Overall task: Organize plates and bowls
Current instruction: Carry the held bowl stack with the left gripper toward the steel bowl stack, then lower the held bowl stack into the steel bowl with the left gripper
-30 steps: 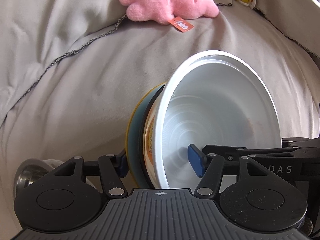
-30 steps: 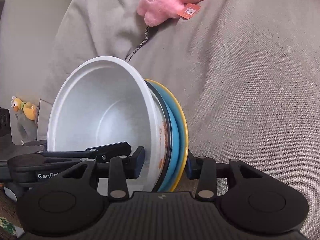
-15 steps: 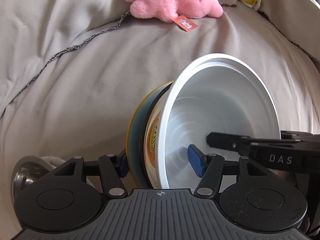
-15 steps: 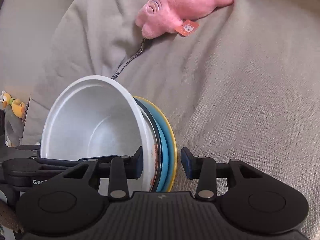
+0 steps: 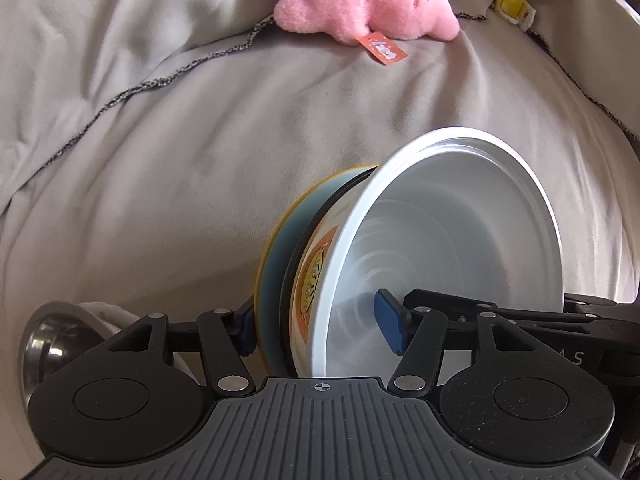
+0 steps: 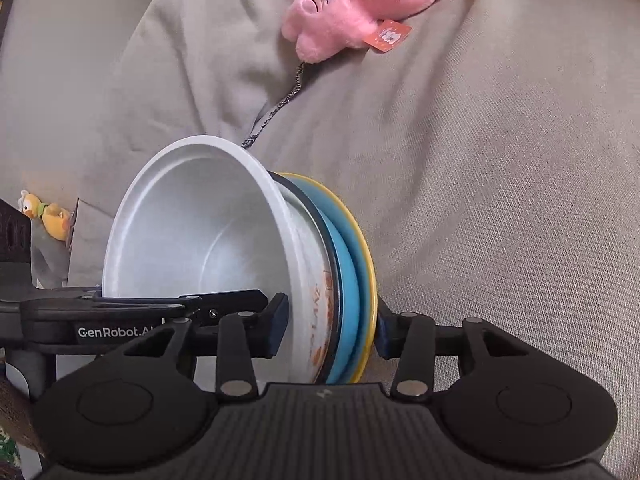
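A stack of dishes is held on edge above a grey blanket: a silver metal bowl (image 5: 460, 240) in front, an orange-patterned dish (image 5: 316, 276), a blue plate (image 5: 276, 256) and a yellow plate (image 6: 366, 248) behind. My left gripper (image 5: 320, 332) is shut on the stack, one pad inside the bowl, one behind the plates. My right gripper (image 6: 330, 328) is shut on the same stack (image 6: 200, 248) from the opposite side. Each gripper shows in the other's view.
A pink plush toy (image 5: 360, 4) with an orange tag lies on the blanket (image 5: 160, 160) at the far side. A steel bowl (image 5: 52, 340) sits low at the left. A small yellow duck toy (image 6: 44, 216) is at the far left in the right wrist view.
Both grippers have drawn back and lower with the stack; the plush toy now sits higher and farther in both views. The grip on the stack is unchanged.
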Available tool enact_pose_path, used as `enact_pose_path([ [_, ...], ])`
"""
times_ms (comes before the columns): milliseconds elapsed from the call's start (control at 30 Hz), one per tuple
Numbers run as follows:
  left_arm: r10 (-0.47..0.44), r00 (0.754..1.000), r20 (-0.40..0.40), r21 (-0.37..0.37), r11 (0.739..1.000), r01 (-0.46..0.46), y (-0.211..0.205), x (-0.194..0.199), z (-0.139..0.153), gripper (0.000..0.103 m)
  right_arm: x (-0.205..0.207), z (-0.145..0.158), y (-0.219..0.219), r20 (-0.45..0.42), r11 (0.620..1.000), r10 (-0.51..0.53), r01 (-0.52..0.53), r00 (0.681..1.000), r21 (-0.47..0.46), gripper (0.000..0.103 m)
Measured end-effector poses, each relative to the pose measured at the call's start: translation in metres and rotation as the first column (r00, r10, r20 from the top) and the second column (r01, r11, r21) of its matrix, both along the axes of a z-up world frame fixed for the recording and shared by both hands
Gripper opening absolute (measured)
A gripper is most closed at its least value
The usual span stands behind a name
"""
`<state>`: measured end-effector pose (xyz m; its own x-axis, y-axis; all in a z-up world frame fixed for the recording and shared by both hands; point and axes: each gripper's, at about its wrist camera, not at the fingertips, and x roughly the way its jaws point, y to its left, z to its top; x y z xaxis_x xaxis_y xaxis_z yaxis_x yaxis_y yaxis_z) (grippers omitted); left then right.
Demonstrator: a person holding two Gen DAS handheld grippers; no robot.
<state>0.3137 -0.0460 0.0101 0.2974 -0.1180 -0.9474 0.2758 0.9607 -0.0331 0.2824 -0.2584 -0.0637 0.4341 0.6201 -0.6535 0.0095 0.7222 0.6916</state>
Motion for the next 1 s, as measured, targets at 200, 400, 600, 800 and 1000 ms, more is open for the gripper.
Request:
enact_pose_path([
  [200, -0.003, 1.000, 0.005, 0.010, 1.000, 0.003, -0.001, -0.004, 0.003, 0.062, -0.004, 0.001, -0.001, -0.010, 1.000, -0.011, 0.012, 1.000, 0.012, 0.046],
  [400, -0.004, 1.000, 0.014, 0.025, 1.000, 0.003, 0.003, -0.009, 0.010, 0.063, -0.005, 0.010, 0.002, -0.017, 1.000, -0.007, 0.007, 1.000, 0.027, 0.046],
  [600, -0.006, 0.999, 0.044, 0.025, 1.000, 0.005, 0.015, -0.019, 0.033, 0.063, -0.009, 0.029, 0.010, -0.001, 0.999, 0.005, -0.005, 1.000, 0.035, 0.046],
  [800, 0.035, 0.993, 0.109, -0.013, 0.999, -0.034, 0.056, -0.043, 0.072, 0.063, -0.015, 0.069, 0.043, 0.072, 0.998, 0.057, -0.058, 0.996, 0.006, 0.049],
  [1000, 0.136, 0.981, 0.141, -0.040, 0.991, -0.132, 0.125, -0.075, 0.091, 0.061, -0.021, 0.096, 0.106, 0.102, 0.986, 0.168, -0.167, 0.980, -0.017, 0.050],
])
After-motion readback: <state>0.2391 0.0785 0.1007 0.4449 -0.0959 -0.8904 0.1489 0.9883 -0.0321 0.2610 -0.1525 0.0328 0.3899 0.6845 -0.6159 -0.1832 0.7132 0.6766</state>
